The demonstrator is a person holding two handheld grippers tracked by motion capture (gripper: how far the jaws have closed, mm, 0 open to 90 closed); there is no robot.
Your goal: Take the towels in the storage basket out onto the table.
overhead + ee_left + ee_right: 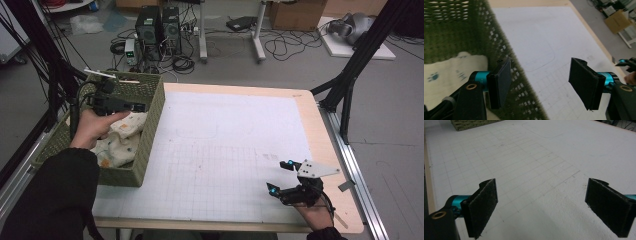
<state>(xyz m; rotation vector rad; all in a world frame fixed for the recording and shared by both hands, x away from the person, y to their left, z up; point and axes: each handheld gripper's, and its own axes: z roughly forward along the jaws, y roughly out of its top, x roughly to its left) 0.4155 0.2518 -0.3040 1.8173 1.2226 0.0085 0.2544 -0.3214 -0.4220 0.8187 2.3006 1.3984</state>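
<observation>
While the left gripper (131,106) hangs over the green woven basket (150,125) w/ jaws apart and nothing betw. them, the cream cloth (120,137) lies inside, below and just beside the pads. In the left gripper view the near pad (499,85) sits over the basket's right wall, cloth (446,72) to its left, far pad (585,85) out over the white mat (544,37). Right gripper (281,176) rests low near the table's front-right corner, jaws wide, holding nothing; its own view has both pads (482,205) over bare gridded mat (529,157).

Progress, as I read it: cloth not yet gripped, not yet lifted, so the job looks early – pick-up from basket and whatever follows on the mat is all left to do.

Room: basket walls hem the cloth on all sides, so approach has to be from above; right wall is closest to the left gripper and the likeliest snag. Mat betw. basket and right gripper is open, lots of space. Table edge (320,125) runs near the right gripper, w/ a black frame post (350,85) beyond the back-right corner – keep swings inboard
</observation>
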